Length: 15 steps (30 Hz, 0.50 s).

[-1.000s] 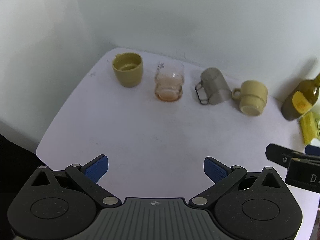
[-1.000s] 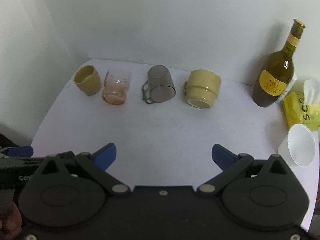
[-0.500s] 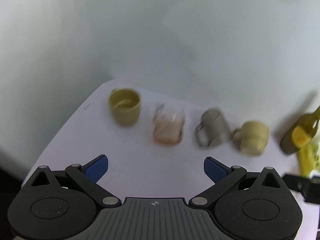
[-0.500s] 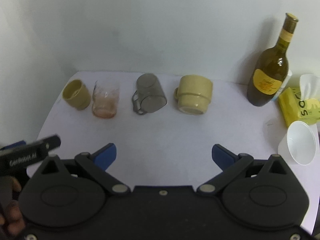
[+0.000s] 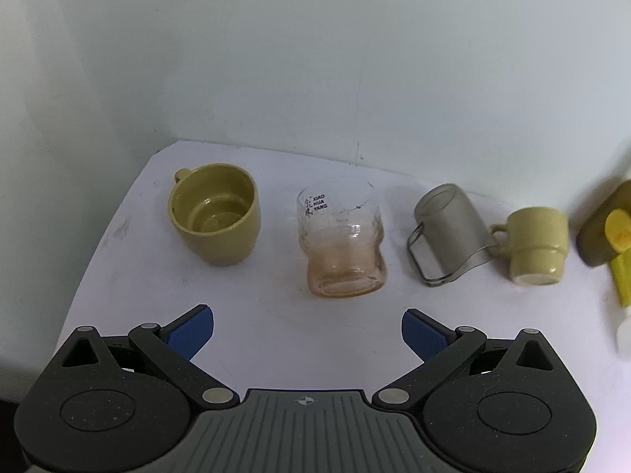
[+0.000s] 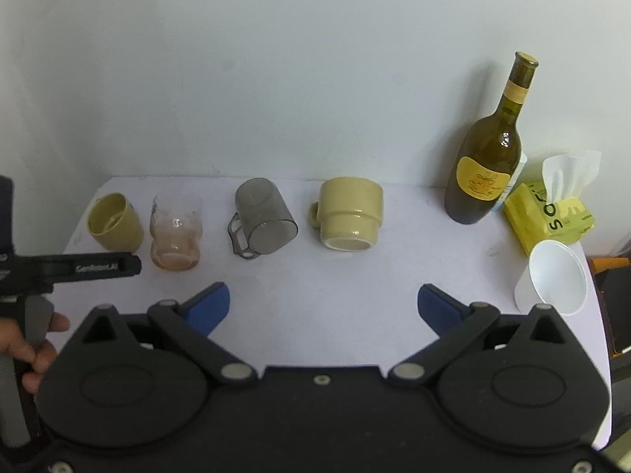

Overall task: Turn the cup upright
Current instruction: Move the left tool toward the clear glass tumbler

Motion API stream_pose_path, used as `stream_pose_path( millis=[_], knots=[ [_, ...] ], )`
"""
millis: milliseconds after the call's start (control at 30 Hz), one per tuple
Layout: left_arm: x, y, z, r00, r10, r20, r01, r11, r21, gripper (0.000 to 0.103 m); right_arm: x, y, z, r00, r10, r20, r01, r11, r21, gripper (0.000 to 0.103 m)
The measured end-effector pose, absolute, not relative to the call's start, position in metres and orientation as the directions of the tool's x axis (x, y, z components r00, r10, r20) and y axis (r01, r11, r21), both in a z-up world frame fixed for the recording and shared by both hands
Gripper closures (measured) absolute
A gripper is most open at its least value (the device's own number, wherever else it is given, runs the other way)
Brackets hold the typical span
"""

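Several cups stand in a row on the white table [image 5: 276, 327]. An olive mug [image 5: 215, 213] [image 6: 114, 226] stands upright at the left. A pink-tinted glass [image 5: 343, 236] [image 6: 175, 232] is beside it. A grey see-through cup [image 5: 449, 232] [image 6: 262, 220] with a handle rests mouth down, tilted. A cream mug [image 5: 536, 244] [image 6: 349, 213] stands upside down. My left gripper [image 5: 307, 331] is open and empty, in front of the glass. My right gripper [image 6: 323, 303] is open and empty, in front of the grey cup and cream mug.
A wine bottle [image 6: 489, 157] stands at the back right by the wall. A yellow tissue pack [image 6: 552, 213] and a white plastic cup [image 6: 556, 280] lie at the table's right edge. The left gripper's body [image 6: 71, 268] and a hand show at the far left.
My left gripper has moved forward and closer to the glass, so the cups look larger. My right gripper has moved slightly nearer the table. No cup has moved.
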State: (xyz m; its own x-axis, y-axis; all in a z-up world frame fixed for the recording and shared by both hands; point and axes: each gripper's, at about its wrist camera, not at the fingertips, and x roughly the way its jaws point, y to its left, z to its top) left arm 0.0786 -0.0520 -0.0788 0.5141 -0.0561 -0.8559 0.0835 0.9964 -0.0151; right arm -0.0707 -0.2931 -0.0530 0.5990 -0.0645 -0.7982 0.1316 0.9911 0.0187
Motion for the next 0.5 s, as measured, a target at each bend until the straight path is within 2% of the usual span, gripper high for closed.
stream_pose_path(
  millis=[200, 500],
  knots=[
    [0.08, -0.031, -0.083, 0.526, 0.003, -0.85, 0.11, 0.991, 0.071, 0.0, -0.063, -0.261, -0.052, 0.588, -0.094, -0.803, 0.159, 0.987, 0.0, 0.0],
    [0.069, 0.028, -0.077, 0.541, -0.026, -0.841, 0.086, 0.996, 0.024, 0.0, -0.046, -0.219, -0.057, 0.598, -0.092, -0.796, 0.128, 0.992, -0.019, 0.0]
  ],
)
